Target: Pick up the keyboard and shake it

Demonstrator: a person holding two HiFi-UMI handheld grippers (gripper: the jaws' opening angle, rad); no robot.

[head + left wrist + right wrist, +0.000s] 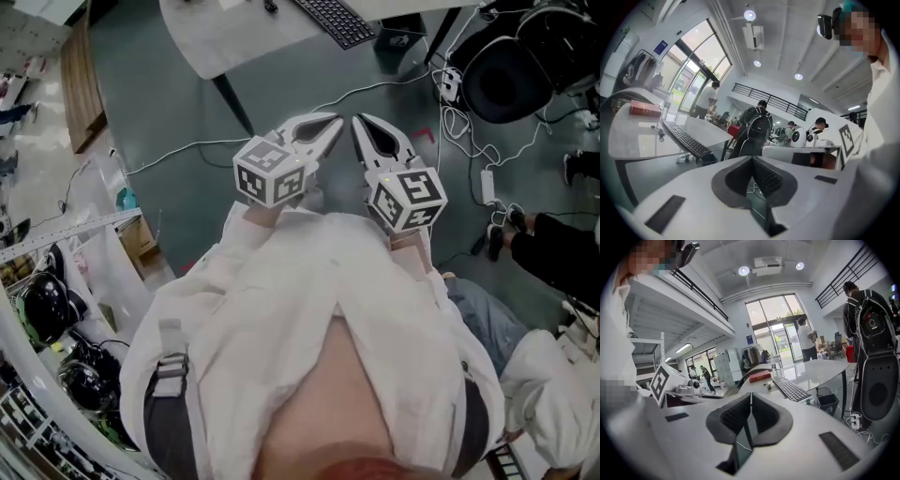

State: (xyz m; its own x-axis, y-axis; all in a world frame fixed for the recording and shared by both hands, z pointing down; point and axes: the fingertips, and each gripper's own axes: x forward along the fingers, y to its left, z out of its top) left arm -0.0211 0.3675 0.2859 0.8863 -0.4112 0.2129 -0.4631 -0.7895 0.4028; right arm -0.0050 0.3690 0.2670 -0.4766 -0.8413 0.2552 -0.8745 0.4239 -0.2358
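A black keyboard (335, 20) lies on a white table (225, 42) at the top of the head view, well ahead of both grippers. It also shows as the keyboard (686, 139) in the left gripper view and the keyboard (790, 388) in the right gripper view. My left gripper (335, 123) and right gripper (358, 124) are held side by side close to my chest, over the dark floor. Both are shut with nothing between the jaws; the left gripper (753, 159) and right gripper (750, 397) show their pads meeting at the tips.
A red book (760, 376) and small items lie on the table beyond the keyboard. A black bin (830, 402) stands under the table. White cables (375, 89) cross the floor, with black bags (511, 75) at the right. Several people (757, 129) stand in the room.
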